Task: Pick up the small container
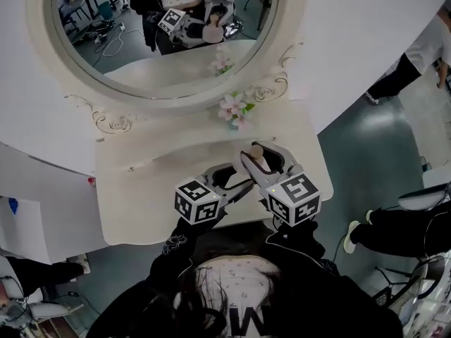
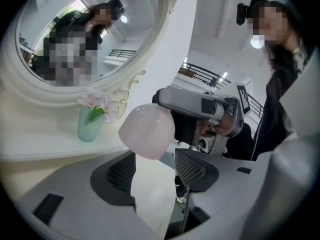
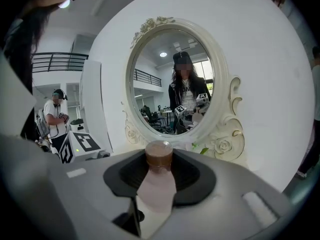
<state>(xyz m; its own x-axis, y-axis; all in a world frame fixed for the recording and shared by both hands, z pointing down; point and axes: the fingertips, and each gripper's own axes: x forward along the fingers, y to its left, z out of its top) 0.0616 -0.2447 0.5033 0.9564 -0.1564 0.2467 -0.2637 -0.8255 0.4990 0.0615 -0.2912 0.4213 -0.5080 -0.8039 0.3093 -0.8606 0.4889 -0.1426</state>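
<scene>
Cream counter (image 1: 141, 197): we note right claw (image 3: 160, 171) clenched on small container (image 3: 157, 186), smooth pale-pink, brown-capped; left claw (image 2: 152, 174) released.

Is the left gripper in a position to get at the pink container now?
Probably yes. The left gripper has its jaws apart, and the rounded end of the pink container hangs just ahead of them with nothing between. The right gripper is shut on it, so only that end is free.
</scene>
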